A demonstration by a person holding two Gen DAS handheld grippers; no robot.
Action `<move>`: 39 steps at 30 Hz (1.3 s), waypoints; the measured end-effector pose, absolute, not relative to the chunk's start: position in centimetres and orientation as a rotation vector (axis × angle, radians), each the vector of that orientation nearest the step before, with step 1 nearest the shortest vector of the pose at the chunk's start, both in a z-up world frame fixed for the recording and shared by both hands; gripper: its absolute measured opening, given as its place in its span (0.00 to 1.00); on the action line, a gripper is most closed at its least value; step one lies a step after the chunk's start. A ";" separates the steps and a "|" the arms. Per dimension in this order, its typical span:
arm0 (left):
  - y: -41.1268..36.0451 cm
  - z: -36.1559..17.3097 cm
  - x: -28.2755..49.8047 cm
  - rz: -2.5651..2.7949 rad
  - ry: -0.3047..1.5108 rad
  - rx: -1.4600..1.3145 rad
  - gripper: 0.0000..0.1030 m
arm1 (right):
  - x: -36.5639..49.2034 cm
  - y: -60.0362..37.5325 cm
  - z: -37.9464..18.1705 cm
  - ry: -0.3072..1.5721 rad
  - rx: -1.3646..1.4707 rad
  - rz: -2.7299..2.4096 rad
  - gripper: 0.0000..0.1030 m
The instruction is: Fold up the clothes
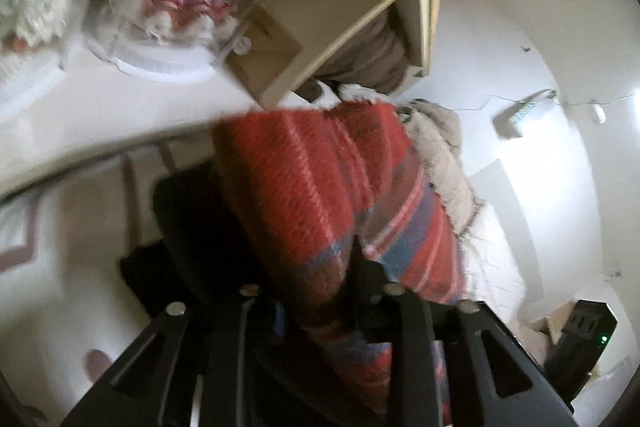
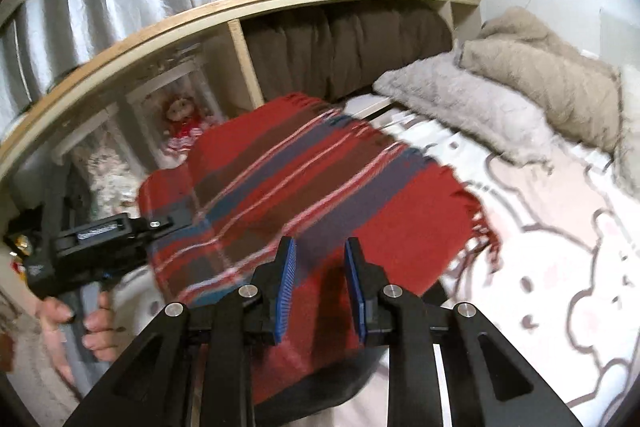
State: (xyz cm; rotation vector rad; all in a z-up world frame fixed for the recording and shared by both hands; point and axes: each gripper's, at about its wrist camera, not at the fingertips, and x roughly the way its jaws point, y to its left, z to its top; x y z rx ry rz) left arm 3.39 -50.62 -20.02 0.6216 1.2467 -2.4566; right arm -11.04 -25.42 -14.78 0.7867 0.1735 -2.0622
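A red plaid scarf (image 2: 304, 179) with blue, brown and white stripes and a fringed edge lies spread over the bed. My left gripper (image 2: 160, 223) is at the scarf's left edge and is shut on it; in the left wrist view the scarf (image 1: 320, 195) bunches up between the fingers and hides the tips of my left gripper (image 1: 320, 291). My right gripper (image 2: 320, 283) hovers over the near edge of the scarf with its blue pads (image 2: 286, 287) apart and nothing between them.
The bed sheet (image 2: 552, 267) has a cartoon print. Two fluffy pillows (image 2: 500, 95) lie at the head of the bed. A wooden shelf (image 2: 240, 7) holds a doll (image 2: 184, 119) in a clear case and a dark bolster. A black object lies under the scarf's near edge.
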 end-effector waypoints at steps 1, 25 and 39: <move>-50.6 -19.1 3.7 -2.455 1.165 0.631 0.33 | -11.3 -25.4 -14.8 0.197 0.782 -2.084 0.23; -44.1 -12.4 -1.3 -2.475 0.291 0.817 0.85 | -5.8 -22.7 -17.2 0.484 0.763 -2.031 0.23; -31.6 -6.0 8.7 -2.491 0.235 0.599 1.00 | -1.3 -15.1 -10.8 0.377 0.710 -2.216 0.99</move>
